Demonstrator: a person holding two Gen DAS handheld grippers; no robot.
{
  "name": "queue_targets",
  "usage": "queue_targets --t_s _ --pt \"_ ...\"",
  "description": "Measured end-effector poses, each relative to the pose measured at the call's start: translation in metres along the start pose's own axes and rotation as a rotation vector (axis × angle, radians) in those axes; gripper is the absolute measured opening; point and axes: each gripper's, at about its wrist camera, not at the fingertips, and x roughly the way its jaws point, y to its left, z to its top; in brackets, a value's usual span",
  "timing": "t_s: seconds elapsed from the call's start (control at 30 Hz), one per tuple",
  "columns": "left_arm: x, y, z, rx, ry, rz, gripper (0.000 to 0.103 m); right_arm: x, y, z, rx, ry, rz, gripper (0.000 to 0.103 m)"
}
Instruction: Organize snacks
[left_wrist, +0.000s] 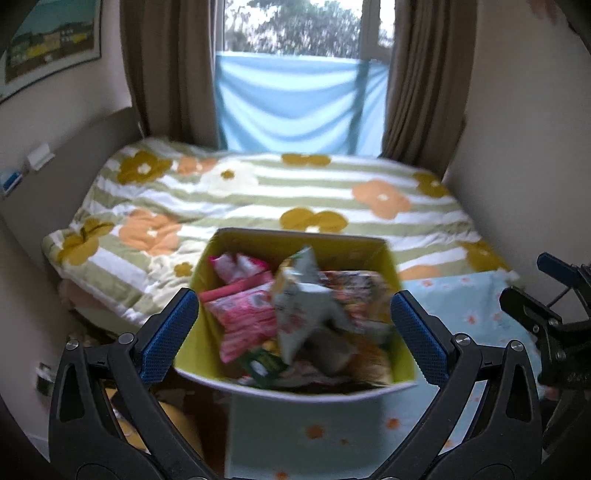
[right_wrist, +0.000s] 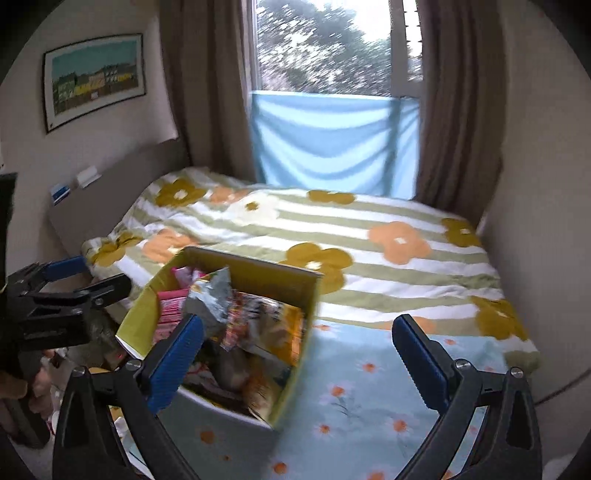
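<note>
— Tongs first: left gripper stood wide at nine o'clock, nothing gripped?

— Yes. Yellow box of snack packets sat at center on the bed; right gripper gaped empty at three o'clock.

We see the snack box crowding the bed's near edge; beyond it the quilt looks clear, though blur hides detail.
</note>
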Motion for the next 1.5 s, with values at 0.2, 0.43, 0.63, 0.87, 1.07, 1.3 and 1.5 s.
queue_targets --t_s 0.2,0.43,0.63,0.87,1.07,1.3,1.5 --pt "-0.064 -0.043 -0.037 -0.001 -0.093 -0.021 0.103 -0.068 -0.027 -0.028 0.028 -0.082 -0.170 0.102" --pt "-0.100 -0.068 -0.071 0.018 -0.125 0.003 0.103 -0.107 -0.042 -0.062 0.087 -0.119 -0.191 0.102" --pt "-0.119 -0.080 -0.087 0.051 -0.141 0.004 0.103 -0.122 -0.048 -0.082 0.122 -0.123 -0.190 0.102" --pt "-0.130 -0.090 -0.089 0.075 -0.160 -0.003 0.103 -0.134 -0.050 -0.090 0.135 -0.138 -0.191 0.102" --pt "-0.135 -0.093 -0.090 0.080 -0.171 -0.003 0.103 -0.136 -0.050 -0.092 0.145 -0.140 -0.200 0.102" --pt "-0.135 -0.094 -0.088 0.080 -0.174 -0.009 0.103 -0.138 -0.052 -0.092 0.143 -0.144 -0.208 0.102" --pt "-0.135 -0.099 -0.086 0.078 -0.180 -0.008 0.103 -0.137 -0.054 -0.091 0.147 -0.146 -0.211 0.102"
